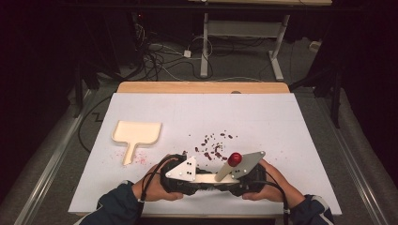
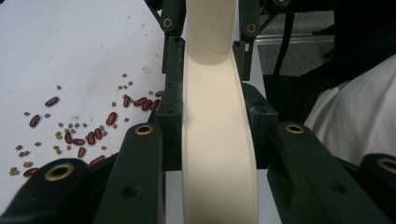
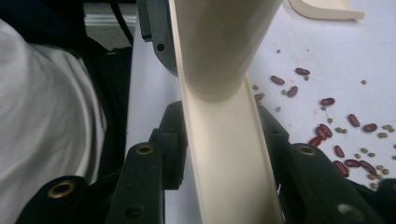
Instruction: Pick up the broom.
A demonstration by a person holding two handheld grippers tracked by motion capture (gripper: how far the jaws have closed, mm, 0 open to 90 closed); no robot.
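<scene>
A long cream plastic tool (image 1: 206,178) lies level between my two grippers near the table's front edge. The left gripper (image 1: 199,180) is shut on one end of it. In the left gripper view the tool (image 2: 217,140) runs up between the black jaws of my left gripper (image 2: 212,100). Facing it, my right gripper (image 1: 226,180) is shut on the other end. In the right gripper view the tool's channel-shaped part (image 3: 233,168) sits between the jaws of my right gripper (image 3: 222,121). Red and green beans (image 1: 213,145) lie scattered just beyond both grippers.
A cream dustpan (image 1: 137,132) lies at the left of the white table (image 1: 263,117), its handle toward me. Beans (image 2: 88,135) spread left of the left jaws and beans (image 3: 345,135) right of the right jaws. A person's white clothing (image 3: 42,116) is close behind.
</scene>
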